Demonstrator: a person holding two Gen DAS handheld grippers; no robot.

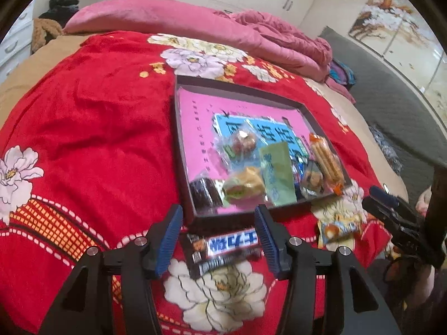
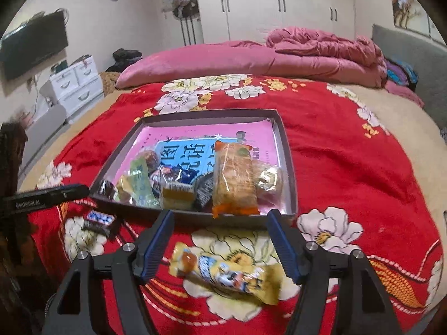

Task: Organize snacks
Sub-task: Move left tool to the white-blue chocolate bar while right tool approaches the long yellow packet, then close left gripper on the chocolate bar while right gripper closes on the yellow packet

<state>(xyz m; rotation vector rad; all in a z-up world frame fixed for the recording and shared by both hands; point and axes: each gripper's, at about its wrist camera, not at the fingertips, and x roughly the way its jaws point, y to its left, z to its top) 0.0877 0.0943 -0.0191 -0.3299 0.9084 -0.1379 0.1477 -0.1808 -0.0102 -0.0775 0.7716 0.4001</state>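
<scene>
A shallow dark box [image 1: 178,128] [image 2: 287,167] with a pink lining lies on the red flowered bedspread and holds several wrapped snacks, among them a long orange biscuit pack [image 1: 327,162] [image 2: 234,178]. A dark chocolate bar with a blue label [image 1: 223,248] [image 2: 99,222] lies on the bedspread in front of the box, between the open fingers of my left gripper [image 1: 218,243]. A yellow snack packet [image 2: 226,273] [image 1: 338,229] lies between the open fingers of my right gripper [image 2: 220,243]. Neither gripper holds anything.
A folded pink quilt [image 2: 321,53] and pink pillow [image 2: 201,61] lie at the back of the bed. White drawers [image 2: 78,83] and a wall television [image 2: 33,47] stand to the left. The right gripper shows at the right edge of the left wrist view [image 1: 391,212].
</scene>
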